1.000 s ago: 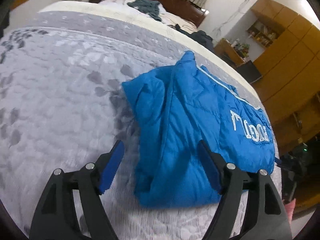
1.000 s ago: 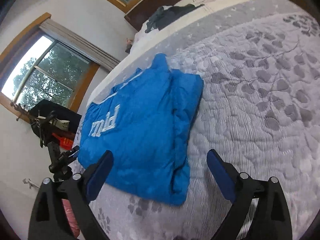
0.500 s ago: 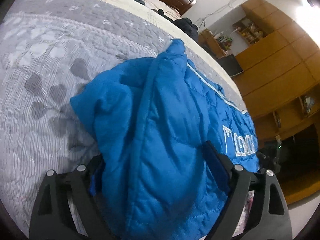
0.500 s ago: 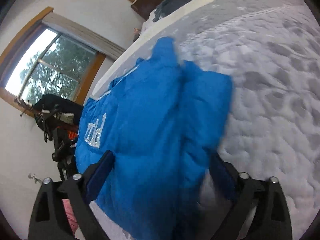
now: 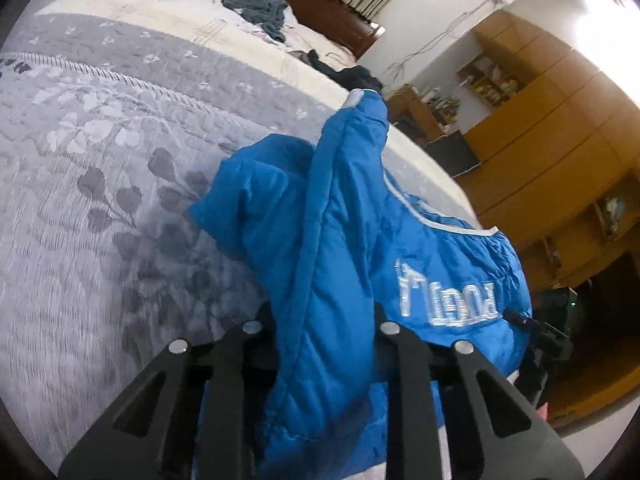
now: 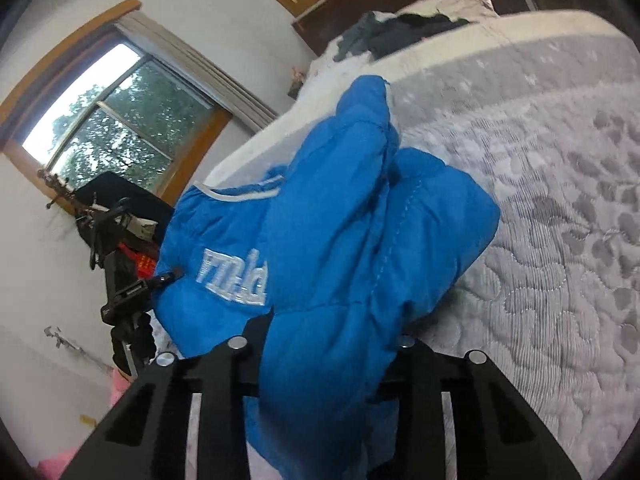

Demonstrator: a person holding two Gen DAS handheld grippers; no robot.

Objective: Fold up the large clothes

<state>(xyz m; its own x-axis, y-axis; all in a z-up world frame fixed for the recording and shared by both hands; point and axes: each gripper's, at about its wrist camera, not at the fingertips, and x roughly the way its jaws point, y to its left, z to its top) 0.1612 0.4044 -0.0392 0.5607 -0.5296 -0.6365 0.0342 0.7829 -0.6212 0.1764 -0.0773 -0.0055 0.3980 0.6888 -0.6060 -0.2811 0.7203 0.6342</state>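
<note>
GRIP — both grippers, left (image 5: 324, 344) and right (image 6: 324, 356), just clamped onto the blue jacket (image 5: 344, 240) | near edge lifting off the quilt (image 5: 100, 200) — next fold starting

The jacket (image 5: 332, 240) is puffy, faintly shiny quilted cloth, the bedspread (image 5: 100, 184) matt stitched cotton, the tools (image 5: 320, 344) matt black plastic.

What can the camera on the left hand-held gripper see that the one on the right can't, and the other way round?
Only the left wrist view shows the wooden cabinets and shelves. Only the right wrist view shows the window with trees outside and a black stand beside the bed. Both show the blue padded jacket bunched between each hand-held gripper's arms (left, right), the grey leaf-patterned quilt and dark clothes heaped on the far bed.
</note>
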